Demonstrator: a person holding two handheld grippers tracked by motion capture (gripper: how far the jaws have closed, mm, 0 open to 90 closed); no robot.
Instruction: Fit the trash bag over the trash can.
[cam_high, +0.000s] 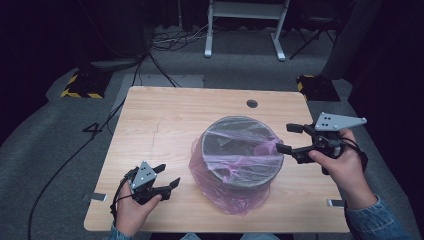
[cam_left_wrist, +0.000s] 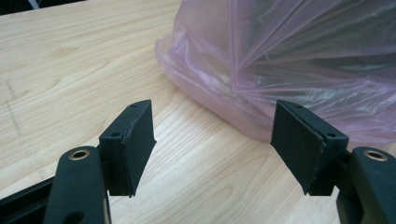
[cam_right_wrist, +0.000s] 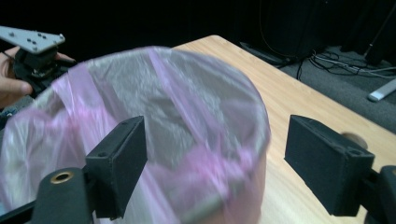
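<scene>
A round grey bin (cam_high: 240, 152) lined with a thin pink plastic bag (cam_high: 227, 197) stands in the middle of the wooden table (cam_high: 160, 125). The bag hangs loosely over the rim and pools at the base. My left gripper (cam_high: 167, 176) rests low near the table's front left, open, jaws pointing at the bag's lower edge (cam_left_wrist: 261, 93) with bare wood between them. My right gripper (cam_high: 290, 138) hovers at the bin's right side, level with the rim, open and with nothing between its pads. From the right gripper view I look across the bag-covered top (cam_right_wrist: 154, 116).
A round cable hole (cam_high: 252, 104) sits near the table's far edge. Metal brackets (cam_high: 95, 197) stick out at the front corners. Beyond the table are cables, a white desk frame (cam_high: 245, 25) and yellow-black striped bases (cam_high: 80, 86) on grey carpet.
</scene>
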